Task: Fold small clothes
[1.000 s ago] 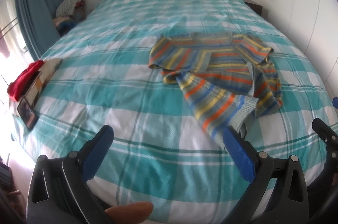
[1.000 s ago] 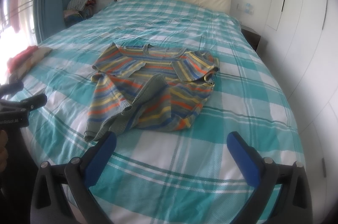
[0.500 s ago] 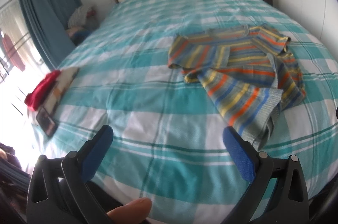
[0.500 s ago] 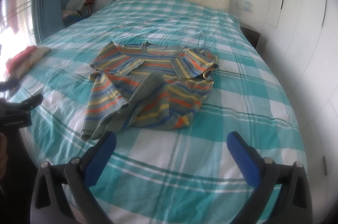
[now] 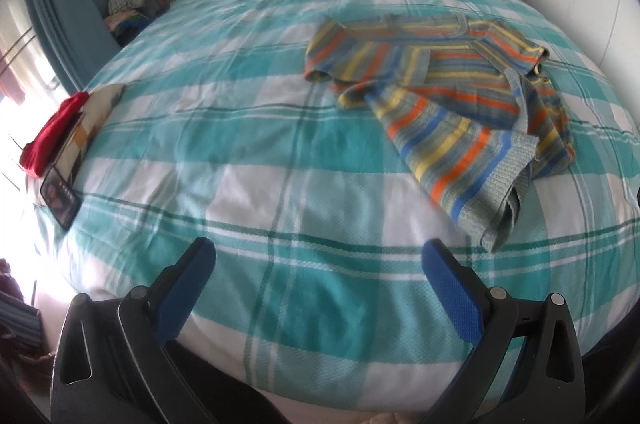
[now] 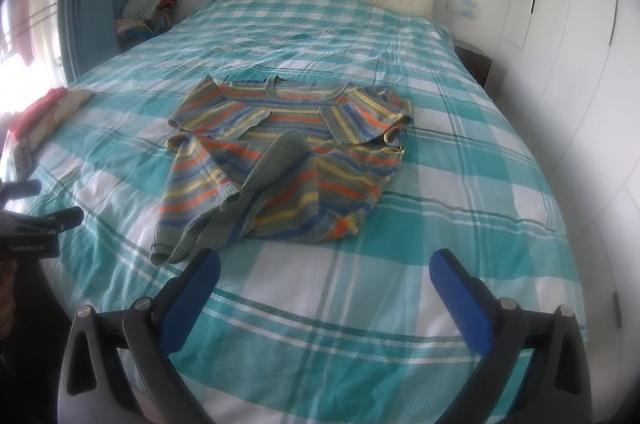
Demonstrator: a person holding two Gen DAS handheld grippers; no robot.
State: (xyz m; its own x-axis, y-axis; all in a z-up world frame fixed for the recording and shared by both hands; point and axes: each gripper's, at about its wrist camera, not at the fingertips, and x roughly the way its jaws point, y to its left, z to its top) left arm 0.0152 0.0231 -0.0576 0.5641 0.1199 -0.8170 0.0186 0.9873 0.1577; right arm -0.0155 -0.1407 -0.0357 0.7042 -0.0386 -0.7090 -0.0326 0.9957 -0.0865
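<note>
While spread wide, both hand-held grippers hover above bed (image 6: 460, 160).

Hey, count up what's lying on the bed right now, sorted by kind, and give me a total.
Striped sweater, crumpled: 1
Red cloth item, at the bed's edge: 1
Beige patterned fabric under the red one: 1
Phone: 1
Total: 4

We read one marking only: "SenRobot.AI", white letters on the left gripper (image 6: 40, 220) body, right wrist view.
</note>
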